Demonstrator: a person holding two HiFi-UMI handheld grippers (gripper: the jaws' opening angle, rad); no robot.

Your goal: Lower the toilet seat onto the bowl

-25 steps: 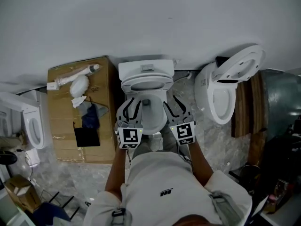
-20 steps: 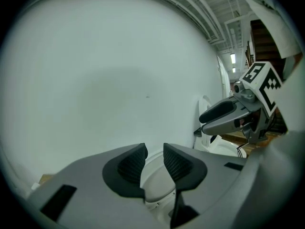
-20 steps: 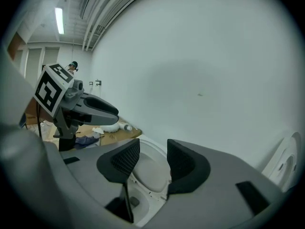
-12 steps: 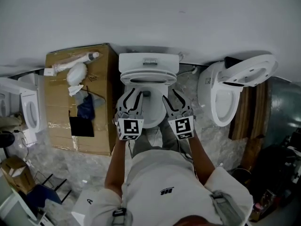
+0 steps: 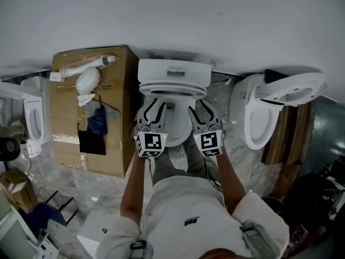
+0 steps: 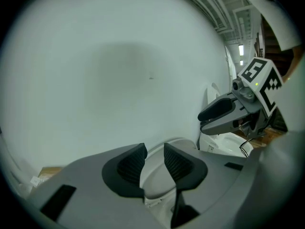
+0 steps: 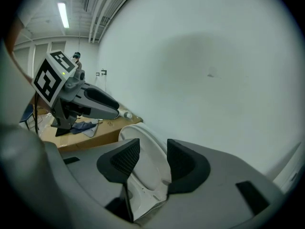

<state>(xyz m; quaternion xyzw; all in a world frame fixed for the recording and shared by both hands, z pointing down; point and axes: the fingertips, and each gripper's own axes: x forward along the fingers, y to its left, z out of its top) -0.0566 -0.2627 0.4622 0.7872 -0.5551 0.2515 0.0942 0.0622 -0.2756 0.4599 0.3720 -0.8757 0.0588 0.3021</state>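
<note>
Toilet seat: held tilted above the bowl, not yet laid flat on it.
Left tongs: narrow, seemingly pinched on the seat's left edge.
Right tongs: set a little wider, closed on the seat's right edge.
Bowl: flanked by a cardboard box.

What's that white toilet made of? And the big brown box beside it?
The white toilet looks like glazed ceramic, because it is smooth and glossy. Its seat may be plastic. The big brown box looks like cardboard, because it is dull brown with straight folded edges.
</note>
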